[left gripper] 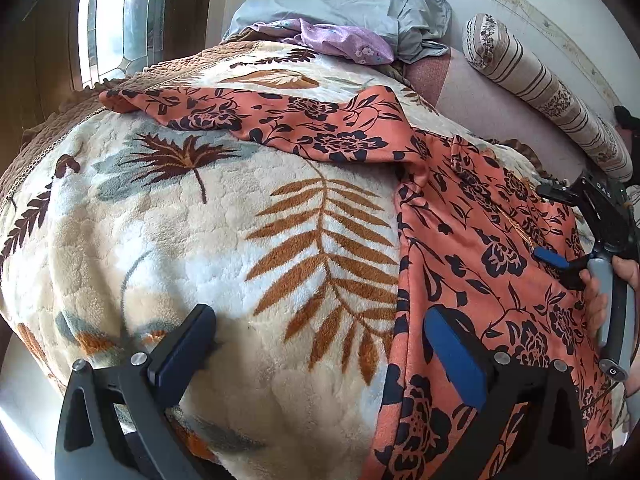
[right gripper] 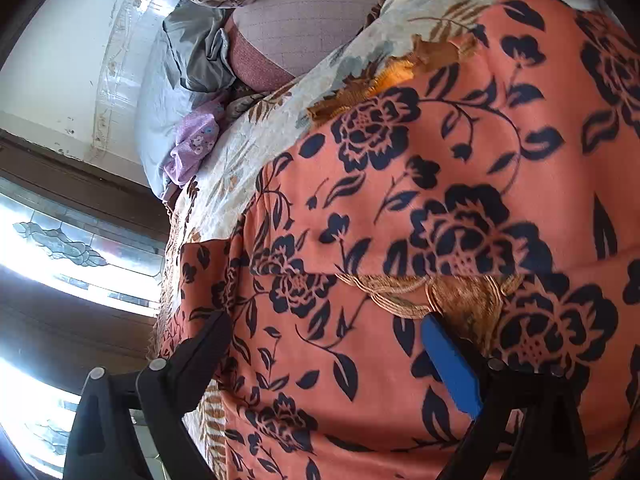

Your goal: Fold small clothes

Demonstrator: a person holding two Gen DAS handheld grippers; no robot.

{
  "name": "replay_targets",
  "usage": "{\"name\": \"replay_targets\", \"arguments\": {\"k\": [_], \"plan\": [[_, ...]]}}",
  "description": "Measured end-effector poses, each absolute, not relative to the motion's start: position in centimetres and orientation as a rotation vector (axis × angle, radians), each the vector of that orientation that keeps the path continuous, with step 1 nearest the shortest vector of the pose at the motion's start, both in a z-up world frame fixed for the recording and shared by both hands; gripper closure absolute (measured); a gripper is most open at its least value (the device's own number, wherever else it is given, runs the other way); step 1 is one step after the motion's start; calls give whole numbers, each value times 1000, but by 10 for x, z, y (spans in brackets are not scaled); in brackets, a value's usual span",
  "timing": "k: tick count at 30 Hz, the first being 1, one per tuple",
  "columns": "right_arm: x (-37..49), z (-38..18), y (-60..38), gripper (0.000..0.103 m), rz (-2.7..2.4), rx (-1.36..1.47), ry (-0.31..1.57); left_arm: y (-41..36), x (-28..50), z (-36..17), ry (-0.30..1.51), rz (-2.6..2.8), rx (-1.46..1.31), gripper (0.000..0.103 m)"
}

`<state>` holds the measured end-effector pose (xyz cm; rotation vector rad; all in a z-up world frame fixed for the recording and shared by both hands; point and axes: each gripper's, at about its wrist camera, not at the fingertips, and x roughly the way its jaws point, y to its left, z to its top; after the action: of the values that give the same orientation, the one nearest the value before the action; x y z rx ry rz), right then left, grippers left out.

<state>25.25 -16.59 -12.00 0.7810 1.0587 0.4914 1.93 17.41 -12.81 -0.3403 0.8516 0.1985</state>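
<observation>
An orange garment with dark blue flowers (left gripper: 472,240) lies spread on a cream fleece blanket with a leaf print (left gripper: 200,260). One sleeve (left gripper: 248,114) stretches toward the upper left. My left gripper (left gripper: 320,346) is open: its left finger is over the blanket and its blue pad (left gripper: 456,356) sits at the garment's left edge. At the right edge a hand (left gripper: 596,300) holds my right gripper (left gripper: 550,224) open over the garment. In the right wrist view the garment (right gripper: 420,200) fills the frame, and the right gripper (right gripper: 326,346) stands wide with no cloth pinched.
A grey pillow (left gripper: 340,4) and a crumpled purple floral cloth (left gripper: 344,40) lie at the head of the bed. A striped bolster (left gripper: 540,88) runs along the wall on a pink sheet (left gripper: 480,100). A window with patterned glass (left gripper: 120,12) is at the left.
</observation>
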Motion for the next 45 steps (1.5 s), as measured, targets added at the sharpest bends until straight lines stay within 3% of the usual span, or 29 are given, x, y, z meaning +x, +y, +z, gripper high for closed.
{"name": "replay_targets", "arguments": {"k": [5, 9, 14, 17, 24, 33, 35, 36, 37, 45], "plan": [[251, -65, -235, 6, 461, 783, 871, 168, 20, -126, 859, 188, -321, 0], [235, -52, -296, 6, 385, 757, 760, 158, 23, -99, 850, 54, -389, 0], [215, -122, -303, 7, 412, 731, 888, 132, 79, -47, 793, -234, -561, 0], [197, -122, -298, 9, 453, 627, 787, 113, 139, -37, 791, -292, -592, 0], [192, -130, -313, 8, 500, 709, 735, 94, 269, -103, 1013, -267, -791, 0], [190, -131, -315, 8, 515, 728, 716, 84, 304, -138, 1072, -144, -757, 1], [190, -131, -315, 8, 515, 728, 716, 81, 309, -137, 1069, -111, -713, 22], [190, -132, -314, 8, 514, 727, 718, 78, 312, -137, 1095, -90, -680, 62], [190, -132, -314, 8, 512, 725, 719, 77, 314, -139, 1128, -76, -662, 94], [189, -131, -313, 8, 504, 715, 726, 84, 223, -67, 861, -43, -627, 96]]}}
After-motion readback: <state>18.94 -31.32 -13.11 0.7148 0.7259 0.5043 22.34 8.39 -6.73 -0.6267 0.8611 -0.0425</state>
